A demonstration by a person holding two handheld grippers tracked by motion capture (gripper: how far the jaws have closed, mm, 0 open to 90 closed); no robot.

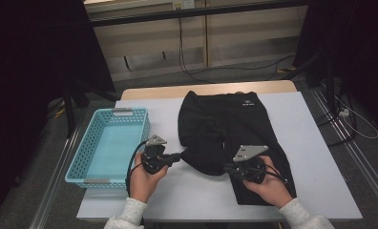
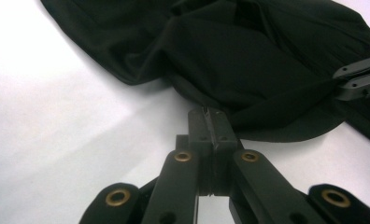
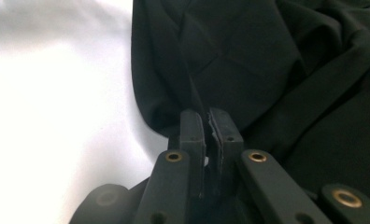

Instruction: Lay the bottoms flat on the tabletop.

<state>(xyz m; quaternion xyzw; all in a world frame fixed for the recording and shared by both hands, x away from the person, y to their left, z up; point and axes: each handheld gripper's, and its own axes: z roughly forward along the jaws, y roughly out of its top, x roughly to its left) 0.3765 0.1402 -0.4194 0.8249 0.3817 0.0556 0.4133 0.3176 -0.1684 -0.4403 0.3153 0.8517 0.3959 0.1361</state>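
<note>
Your left gripper (image 2: 210, 122) has its jaws pressed together on the near edge of the black trousers (image 1: 225, 129), which lie partly folded across the middle of the white table (image 1: 320, 181). Your right gripper (image 3: 210, 123) is nearly closed at the fabric's fold; whether it pinches cloth, you cannot tell. The blue basket (image 1: 77, 164) sits left.

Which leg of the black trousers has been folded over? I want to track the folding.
The left leg of the black trousers, bunched up between the left gripper and the right gripper; the right leg lies flat, straight.
</note>
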